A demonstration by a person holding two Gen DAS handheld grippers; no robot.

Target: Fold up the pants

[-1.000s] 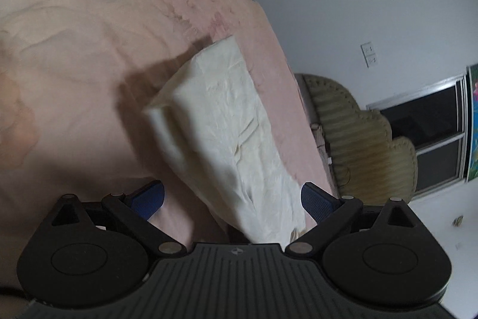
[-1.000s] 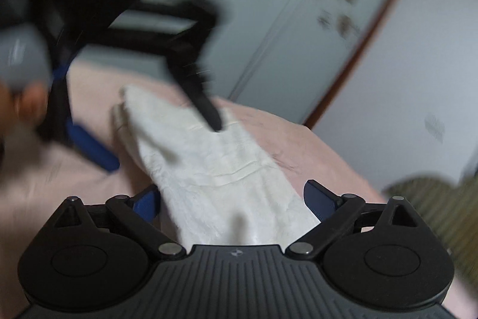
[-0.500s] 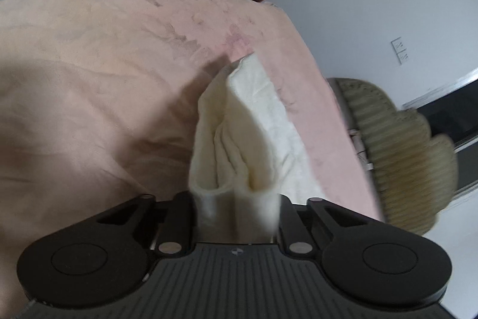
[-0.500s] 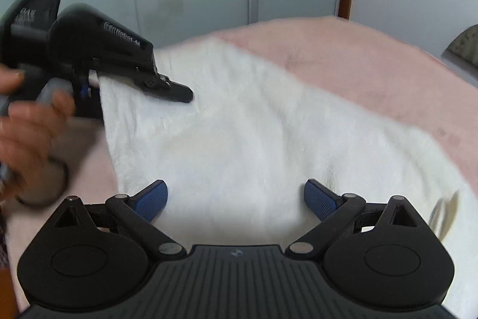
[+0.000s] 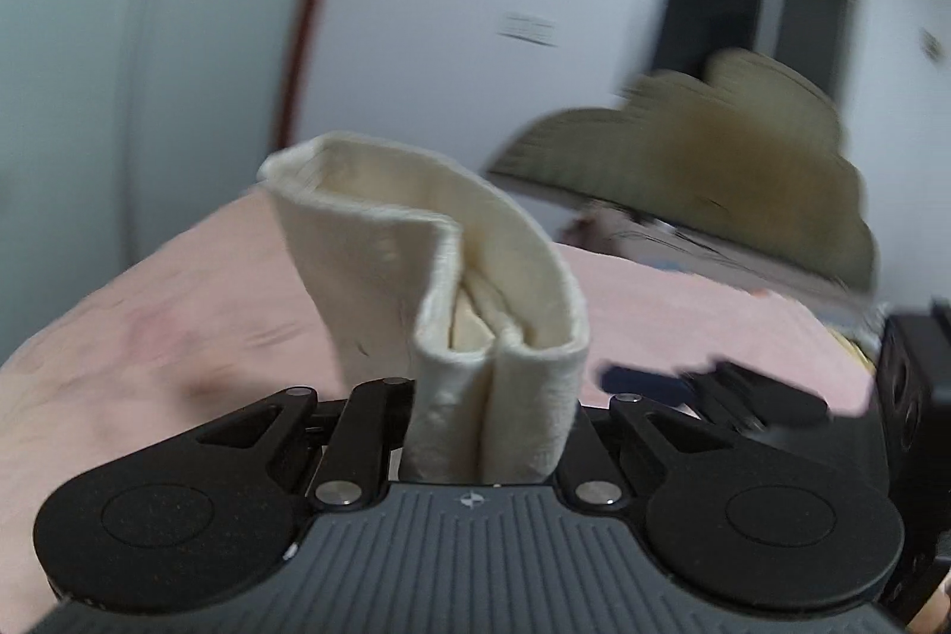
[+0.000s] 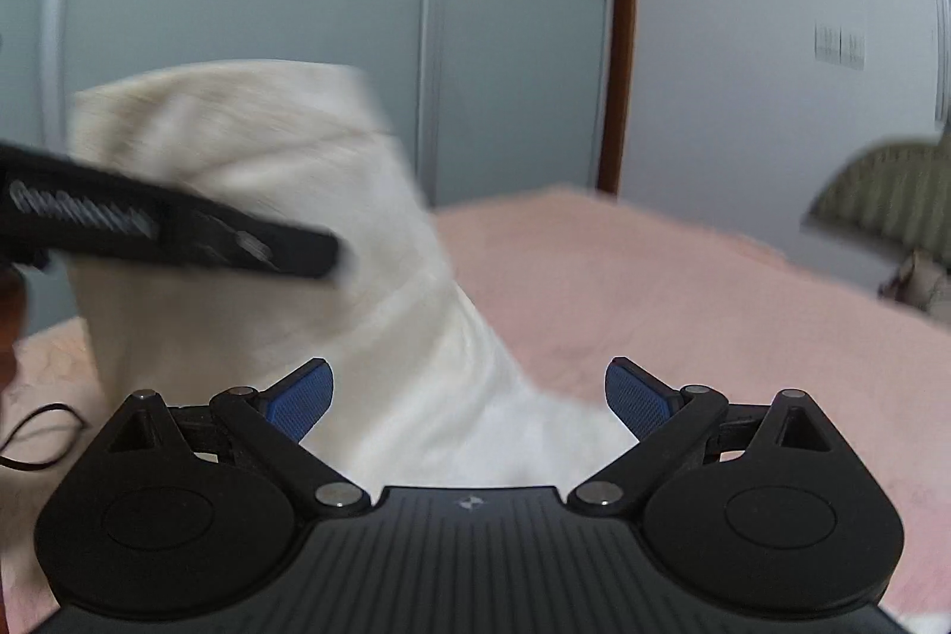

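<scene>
My left gripper (image 5: pixel 493 432) was clamped on a bunched fold of the cream pants (image 5: pixel 452 277), raised above the pink bed (image 5: pixel 178 325). My right gripper (image 6: pixel 469 399) stood wide, jaws empty, pants between them.

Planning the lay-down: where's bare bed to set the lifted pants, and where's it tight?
Bare pink bedspread lies right of the cream pants, running toward the olive headboard. A smaller strip lies left of them by the black cable. It is crowded at the pants, pinched by the left gripper, with the open right gripper just behind.
</scene>
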